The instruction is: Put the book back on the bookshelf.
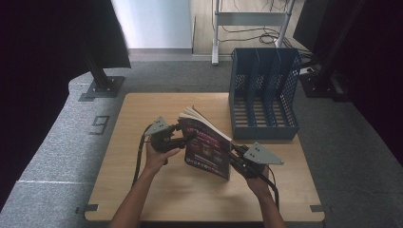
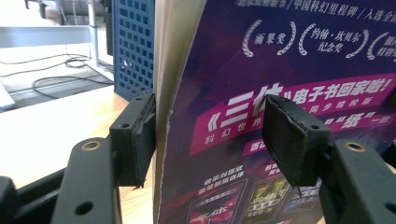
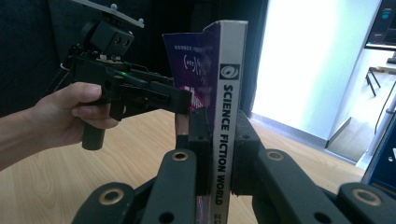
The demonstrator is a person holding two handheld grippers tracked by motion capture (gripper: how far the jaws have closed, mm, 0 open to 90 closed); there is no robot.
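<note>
Your right hand-held gripper (image 3: 218, 154) is item one: its jaws are closed tight on the spine of the magazine (image 1: 209, 145), one pad on each side of the grey strip lettered "SCIENCE FICTION WORLD" (read in the right gripper view). You hold it low on the spine, with the magazine standing upright.

Item two, your left hand-held gripper (image 2: 210, 135): its jaws are parted and straddle the magazine's open edge. The left pad (image 2: 140, 140) sits against or just beside the cream page block; the right pad (image 2: 292, 140) stands off from the purple cover with a visible gap. It grips nothing firmly that you can confirm.

Item three, the magazine: purple cover with pink banners and white Chinese lettering, held on edge over the middle of the counter (image 1: 142, 190), its pages fanning slightly at the top on the far side. From the high view you cannot tell whether its lower edge touches the counter.

Item four, the file rack (image 1: 263, 92): blue, perforated walls, three upright compartments (all seen from above, nothing visible in them), standing at the counter's far right, just beyond the magazine.

Item five, your hands: the left hand (image 1: 159, 154) and right hand (image 1: 256, 178) come in from the near edge, one on either side of the magazine.
</note>
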